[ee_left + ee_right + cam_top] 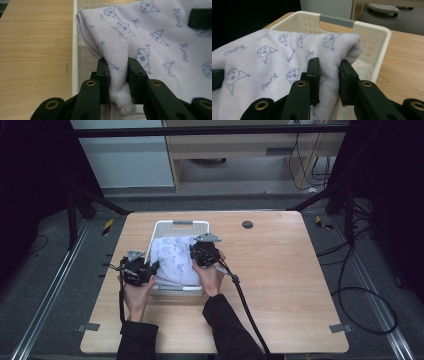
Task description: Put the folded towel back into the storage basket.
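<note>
Both grippers' black jaws pinch folds of the plush lilac towel (pixel 160 45) over the perforated white basket (pixel 372 42).

The light wooden desk (pixel 280 270) carries a white perforated basket (pixel 181 224) left of its middle toward the far edge, with a small dark round disc (pixel 247 224) set in the desk top near the basket's right.

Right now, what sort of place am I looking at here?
Probably a lab or recording workspace, not a home: a bare wooden table stands inside a black metal frame, loose cables trail over grey carpet, and a person holds a patterned towel over a white basket.
</note>
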Action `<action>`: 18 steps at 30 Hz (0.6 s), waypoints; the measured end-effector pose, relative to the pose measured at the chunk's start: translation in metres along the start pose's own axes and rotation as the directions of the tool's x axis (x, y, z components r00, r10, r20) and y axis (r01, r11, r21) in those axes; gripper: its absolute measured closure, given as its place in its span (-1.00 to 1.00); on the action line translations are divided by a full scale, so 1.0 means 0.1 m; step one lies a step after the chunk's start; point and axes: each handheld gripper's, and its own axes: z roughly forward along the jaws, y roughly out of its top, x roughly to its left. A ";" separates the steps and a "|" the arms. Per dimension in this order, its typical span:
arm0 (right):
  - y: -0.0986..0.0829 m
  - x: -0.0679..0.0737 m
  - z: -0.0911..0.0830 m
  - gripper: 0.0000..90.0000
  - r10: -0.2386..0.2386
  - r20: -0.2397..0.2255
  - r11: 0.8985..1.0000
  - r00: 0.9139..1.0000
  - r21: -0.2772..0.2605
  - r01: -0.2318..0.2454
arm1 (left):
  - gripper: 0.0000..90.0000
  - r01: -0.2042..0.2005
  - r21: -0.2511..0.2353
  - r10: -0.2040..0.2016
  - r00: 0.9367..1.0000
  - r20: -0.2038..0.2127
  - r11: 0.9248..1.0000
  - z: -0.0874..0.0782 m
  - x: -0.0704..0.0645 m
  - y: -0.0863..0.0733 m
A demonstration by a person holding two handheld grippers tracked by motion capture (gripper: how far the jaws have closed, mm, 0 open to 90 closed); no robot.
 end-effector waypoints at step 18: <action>-0.08 -0.03 0.12 0.50 -0.024 0.022 0.996 0.999 0.088 0.022 | 0.55 -0.004 0.043 0.005 1.000 -0.017 0.999 0.09 -0.01 -0.03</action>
